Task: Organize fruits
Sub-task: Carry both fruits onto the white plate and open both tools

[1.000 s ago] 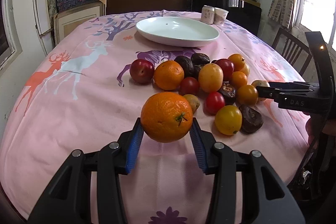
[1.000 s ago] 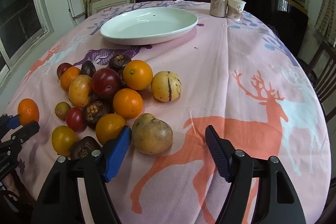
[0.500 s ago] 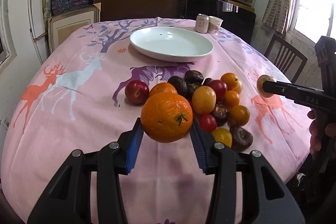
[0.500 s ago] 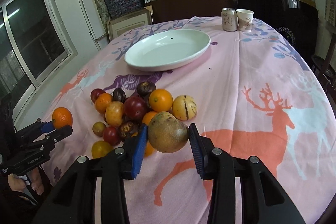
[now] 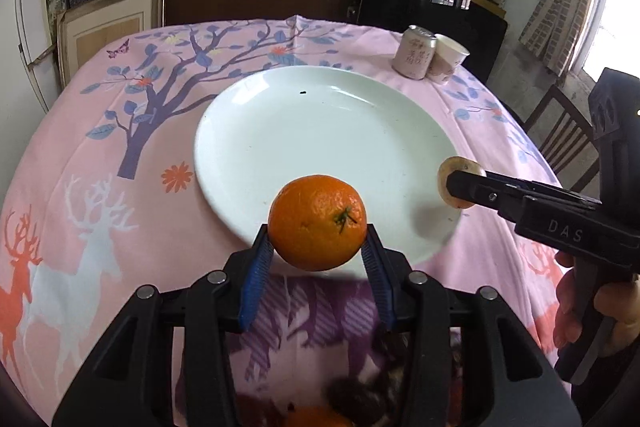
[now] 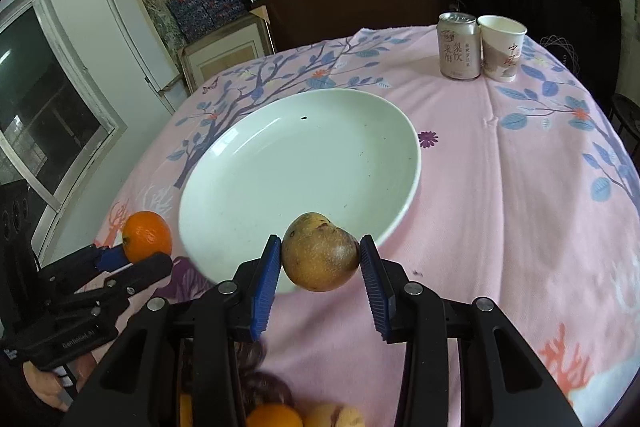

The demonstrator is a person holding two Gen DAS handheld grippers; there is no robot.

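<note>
Left hand-held gripper (image 5: 316, 255) around orange (image 5: 317, 221), green stem (image 5: 345, 218) toward camera

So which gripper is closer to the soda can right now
Right. The right gripper, holding a yellow-brown fruit, is at the plate's near edge on the soda can's side; the left gripper, holding an orange, sits farther across.

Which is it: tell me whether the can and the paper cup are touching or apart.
Touching. The right wrist view shows the can pressed against the paper cup, no gap between their sides.

Black tongs (image 5: 318, 255), blue ribbed pads (image 5: 256, 277), silver screws.
</note>
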